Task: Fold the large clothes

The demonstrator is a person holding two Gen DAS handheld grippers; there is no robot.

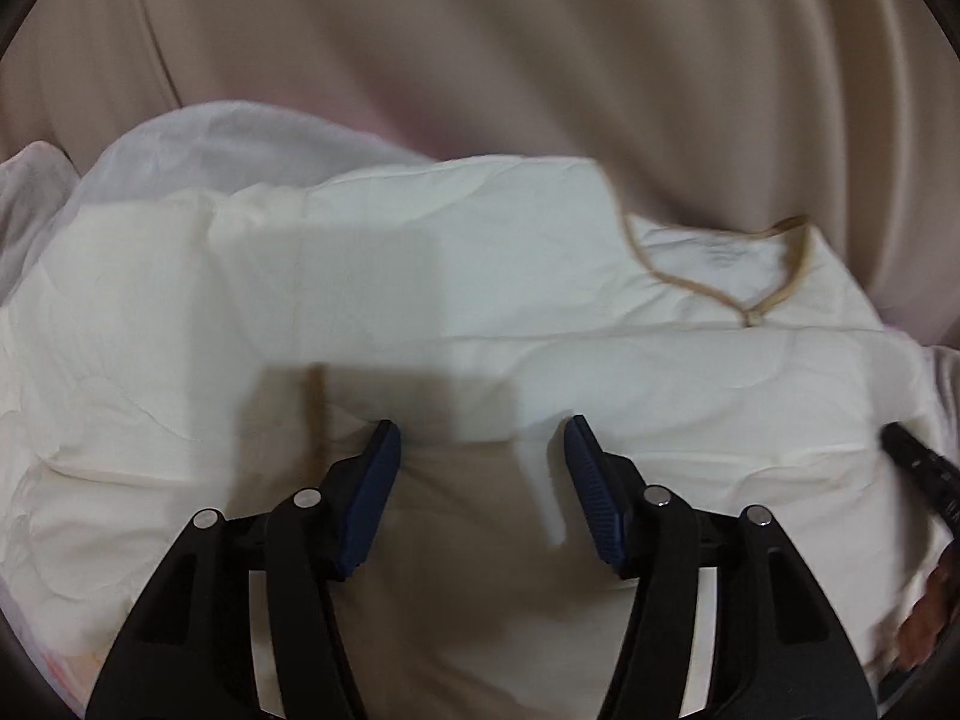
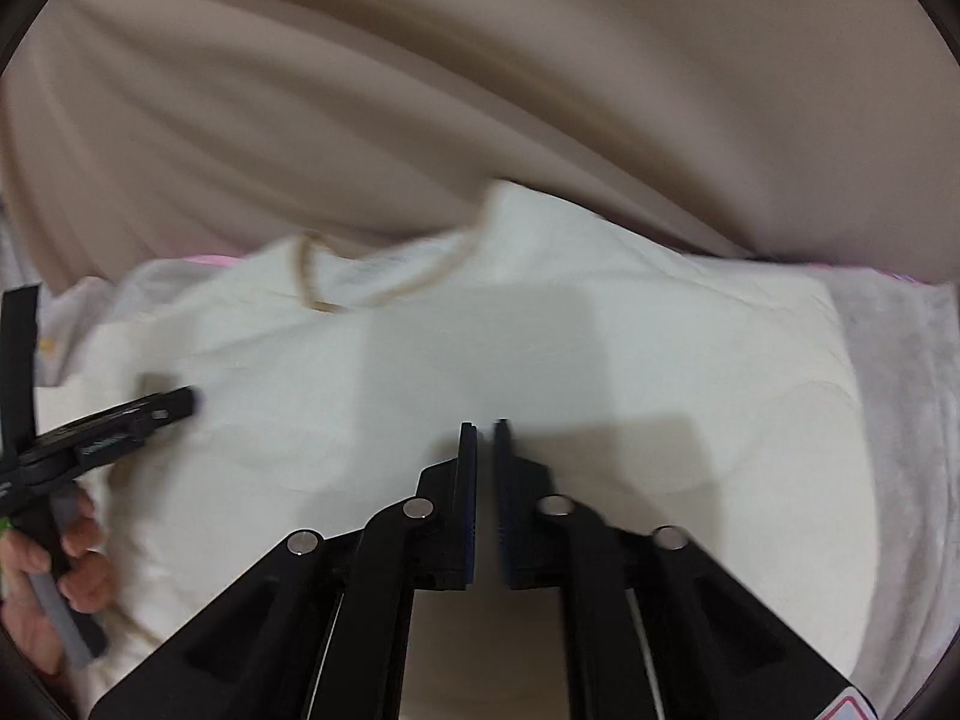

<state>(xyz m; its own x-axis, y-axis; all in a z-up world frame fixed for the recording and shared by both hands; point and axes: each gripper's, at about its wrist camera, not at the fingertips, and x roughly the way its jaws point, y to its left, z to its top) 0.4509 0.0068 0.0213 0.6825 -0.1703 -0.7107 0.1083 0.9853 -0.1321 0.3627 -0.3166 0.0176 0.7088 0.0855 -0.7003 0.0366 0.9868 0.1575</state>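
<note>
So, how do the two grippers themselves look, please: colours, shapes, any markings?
Both the left gripper and the right gripper have black angular plastic linkage arms with round silver pivot pins. Their fingers carry dark blue ribbed pads. The bare hand shows no sleeve.

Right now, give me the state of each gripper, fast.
Left gripper: open, holding nothing, over the white garment.
Right gripper: shut, nothing visible between its pads, over the same garment.
</note>
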